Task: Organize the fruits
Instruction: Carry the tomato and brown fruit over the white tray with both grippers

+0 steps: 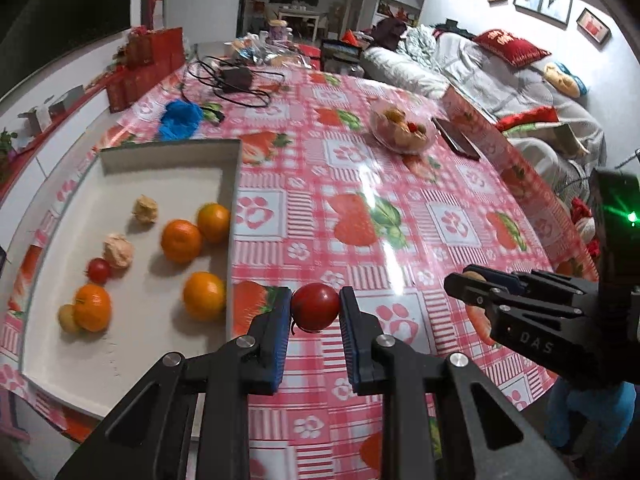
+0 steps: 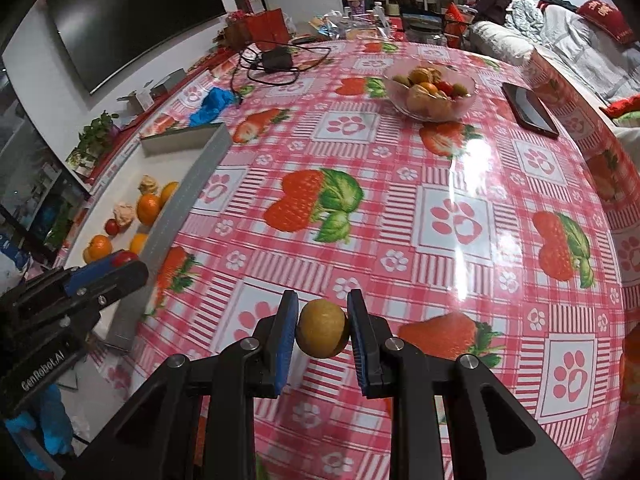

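1. Right now the left tool point(image 1: 315, 307) is clamped on a small red tomato point(image 1: 315, 306), its blue pads pressing the fruit from both sides, above the counter point(image 1: 400, 200) just right of the tray's right wall.
2. Meanwhile the right tool point(image 2: 322, 328) is closed on a round yellow-green fruit point(image 2: 322, 329), gripped between its blue pads over the checked strawberry cloth at the near side of the counter.
3. At the left of the counter sits a white tray point(image 1: 168, 156) with low walls.
4. Inside the tray lie four oranges: two point(image 1: 181, 241) point(image 1: 213, 223) touching each other by the right wall, one point(image 1: 204, 296) nearer along that wall, and one point(image 1: 92, 307) at the near left.
5. A small yellowish fruit point(image 1: 67, 319) touches the near-left orange on its left side.
6. Two pale papery husked fruits point(image 1: 145, 209) point(image 1: 118, 250) lie toward the tray's middle, and a second little tomato point(image 1: 98, 270) sits just beside the nearer one.
7. Farther right on the counter stands a clear bowl point(image 2: 430, 90) holding mixed fruit, orange, red and green.
8. A dark phone point(image 2: 529, 109) lies flat to the right of the bowl, near the counter's edge.
9. At the far left a blue crumpled glove point(image 2: 212, 105) rests beyond the tray, with a black adapter and coiled cable point(image 2: 276, 60) farther back.
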A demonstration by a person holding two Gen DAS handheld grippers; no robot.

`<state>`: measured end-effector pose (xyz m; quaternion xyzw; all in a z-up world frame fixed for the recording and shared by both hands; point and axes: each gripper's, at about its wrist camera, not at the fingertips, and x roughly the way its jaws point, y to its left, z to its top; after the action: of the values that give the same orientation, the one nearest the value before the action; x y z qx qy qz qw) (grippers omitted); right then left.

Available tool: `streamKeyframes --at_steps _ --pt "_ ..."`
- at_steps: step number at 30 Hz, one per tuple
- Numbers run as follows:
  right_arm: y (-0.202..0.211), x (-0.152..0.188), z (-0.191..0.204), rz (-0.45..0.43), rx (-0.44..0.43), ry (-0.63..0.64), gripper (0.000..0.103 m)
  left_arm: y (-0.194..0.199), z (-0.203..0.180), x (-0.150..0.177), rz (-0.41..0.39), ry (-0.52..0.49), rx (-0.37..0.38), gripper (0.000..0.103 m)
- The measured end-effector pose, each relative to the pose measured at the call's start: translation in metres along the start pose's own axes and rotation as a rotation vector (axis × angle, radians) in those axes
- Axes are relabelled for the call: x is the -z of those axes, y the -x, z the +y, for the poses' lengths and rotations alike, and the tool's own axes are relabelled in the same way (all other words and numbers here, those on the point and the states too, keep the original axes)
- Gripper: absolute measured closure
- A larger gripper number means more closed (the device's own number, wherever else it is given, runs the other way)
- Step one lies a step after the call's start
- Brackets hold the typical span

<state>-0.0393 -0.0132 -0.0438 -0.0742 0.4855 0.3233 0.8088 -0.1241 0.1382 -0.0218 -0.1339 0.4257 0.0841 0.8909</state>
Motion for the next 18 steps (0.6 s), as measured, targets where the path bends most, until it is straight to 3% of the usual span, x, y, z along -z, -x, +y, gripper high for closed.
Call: streamKeyframes --at_steps 18 --pt "-0.011 -0.018 0.074 0.018 -0.07 0.121 0.076 0.018 0.068 0.006 -0.024 0.078 -0.103 0.077"
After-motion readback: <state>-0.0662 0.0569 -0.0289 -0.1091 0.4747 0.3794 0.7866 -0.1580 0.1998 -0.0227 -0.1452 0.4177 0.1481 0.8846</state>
